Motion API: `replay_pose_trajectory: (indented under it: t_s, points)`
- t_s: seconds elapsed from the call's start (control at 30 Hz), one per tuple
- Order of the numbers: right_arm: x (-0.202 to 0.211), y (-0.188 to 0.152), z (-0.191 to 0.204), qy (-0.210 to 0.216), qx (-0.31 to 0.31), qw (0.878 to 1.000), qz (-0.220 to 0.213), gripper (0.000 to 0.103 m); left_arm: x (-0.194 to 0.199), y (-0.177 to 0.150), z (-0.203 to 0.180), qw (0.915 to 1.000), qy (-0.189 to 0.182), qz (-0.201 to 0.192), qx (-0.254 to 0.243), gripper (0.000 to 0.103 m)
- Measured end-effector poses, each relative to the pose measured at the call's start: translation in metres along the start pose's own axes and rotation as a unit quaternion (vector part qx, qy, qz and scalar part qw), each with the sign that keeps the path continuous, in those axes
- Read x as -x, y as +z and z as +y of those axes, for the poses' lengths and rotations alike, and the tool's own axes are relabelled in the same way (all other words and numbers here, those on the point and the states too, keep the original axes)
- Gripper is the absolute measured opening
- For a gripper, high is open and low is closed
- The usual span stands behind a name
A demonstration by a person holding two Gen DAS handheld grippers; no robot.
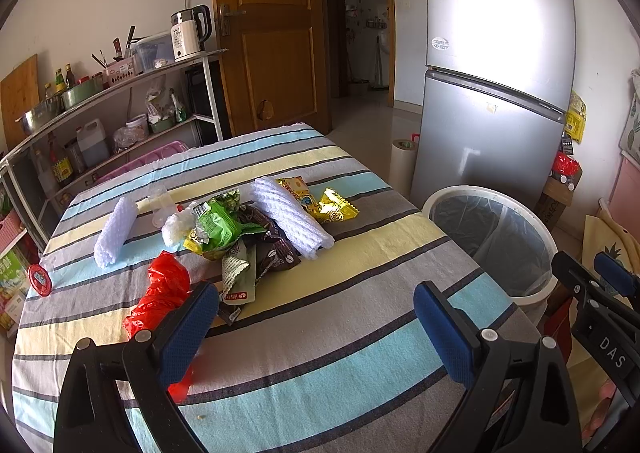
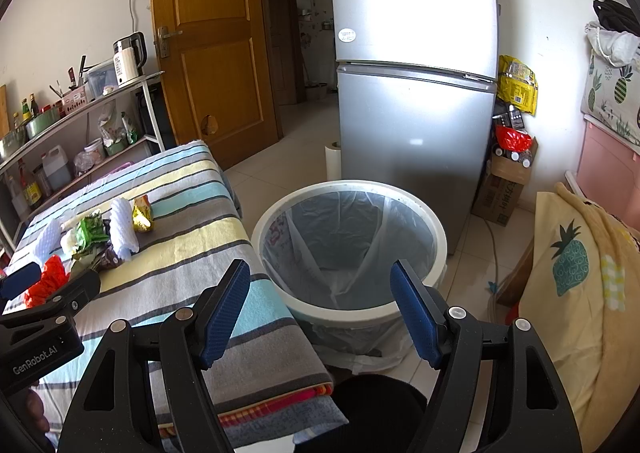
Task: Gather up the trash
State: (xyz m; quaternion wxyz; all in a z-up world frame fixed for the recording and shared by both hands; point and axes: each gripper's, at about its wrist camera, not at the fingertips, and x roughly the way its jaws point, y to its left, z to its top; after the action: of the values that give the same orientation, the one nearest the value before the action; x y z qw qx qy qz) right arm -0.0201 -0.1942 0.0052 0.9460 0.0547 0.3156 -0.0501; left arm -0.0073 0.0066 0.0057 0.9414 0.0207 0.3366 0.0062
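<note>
Here the left claw (image 1: 316, 327) hangs spread wide and empty over the striped table (image 1: 328, 373) — the trash pile (image 1: 240, 229) of wrappers lies ahead, a red bag (image 1: 160, 293) just beside its left finger. The right claw (image 2: 320, 313), also apart, hovers above the lined bin (image 2: 348, 245) beside the table.

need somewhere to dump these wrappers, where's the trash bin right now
The trash bin stands on the floor just off the table's right edge, in front of the silver fridge; the right gripper hovers open near its rim.
</note>
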Motion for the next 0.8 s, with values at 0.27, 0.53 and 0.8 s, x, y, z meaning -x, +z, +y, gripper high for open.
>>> replay_pose_trajectory:
  t_s: [0.27, 0.53, 0.8]
  points:
    - [0.000, 0.000, 0.000, 0.000, 0.000, 1.000, 0.000, 0.073, 0.000, 0.000, 0.000, 1.0000, 0.000, -0.001, 0.000, 0.099]
    - [0.000, 0.002, 0.002, 0.007, 0.001, 1.000, -0.001, 0.073, 0.002, 0.001, 0.002, 1.0000, -0.001, 0.001, 0.000, 0.099]
    - [-0.005, 0.011, 0.020, 0.058, 0.016, 0.998, -0.013, 0.073, 0.015, -0.003, 0.034, 0.9997, 0.020, -0.005, 0.012, 0.099]
